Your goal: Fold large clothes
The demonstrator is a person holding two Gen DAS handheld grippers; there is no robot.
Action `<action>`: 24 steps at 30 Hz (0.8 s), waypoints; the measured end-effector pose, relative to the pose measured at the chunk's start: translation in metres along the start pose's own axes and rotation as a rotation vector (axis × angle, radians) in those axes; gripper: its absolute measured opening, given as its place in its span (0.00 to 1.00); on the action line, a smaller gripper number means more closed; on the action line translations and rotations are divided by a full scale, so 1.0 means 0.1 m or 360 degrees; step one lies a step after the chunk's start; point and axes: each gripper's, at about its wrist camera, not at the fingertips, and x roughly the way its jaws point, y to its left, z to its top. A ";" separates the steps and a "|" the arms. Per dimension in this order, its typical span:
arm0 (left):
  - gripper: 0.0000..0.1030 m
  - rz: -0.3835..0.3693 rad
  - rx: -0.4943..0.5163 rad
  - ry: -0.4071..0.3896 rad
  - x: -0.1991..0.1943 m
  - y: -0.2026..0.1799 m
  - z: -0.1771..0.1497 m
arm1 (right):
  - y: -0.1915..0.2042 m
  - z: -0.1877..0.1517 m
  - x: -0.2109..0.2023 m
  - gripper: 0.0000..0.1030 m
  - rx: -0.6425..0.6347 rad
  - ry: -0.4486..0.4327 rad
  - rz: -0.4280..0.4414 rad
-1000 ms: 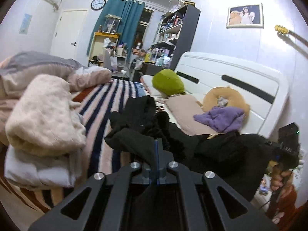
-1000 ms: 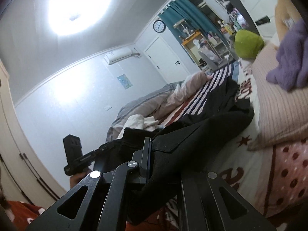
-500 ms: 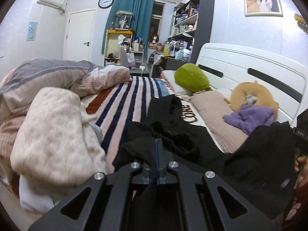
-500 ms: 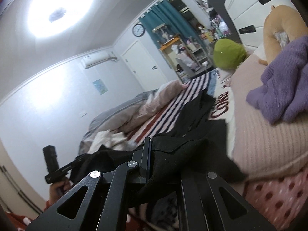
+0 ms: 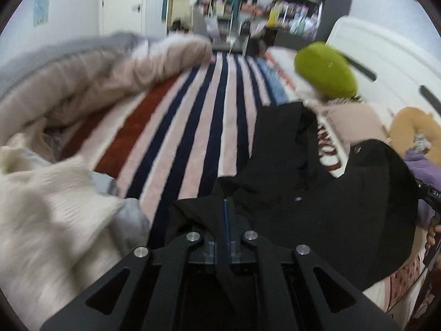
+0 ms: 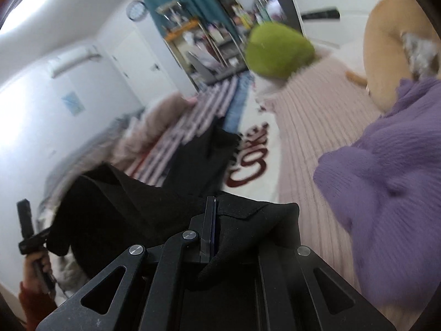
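Green cushion (image 5: 325, 73) and purple knit (image 6: 386, 171) beside black garment (image 5: 317, 193), left gripper (image 5: 226, 220) and right gripper (image 6: 210, 220) both clamped on its cloth, garment now lower, spread over striped blanket (image 5: 193, 115).

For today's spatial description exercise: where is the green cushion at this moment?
The green cushion sits at the head of the bed, upper right in the left wrist view, against the white headboard, just beyond the pink pillow and the black garment.

The room is bright, and a big white glow shines in the top left corner of the right view. Both pictures look smeared and blurry, and they bend round at the dark edges.
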 end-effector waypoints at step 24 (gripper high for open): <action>0.90 -0.0313 0.0060 -0.0130 -0.66 -0.13 -0.56 | 0.24 -0.70 -0.40 0.90 -0.0137 0.0146 0.0270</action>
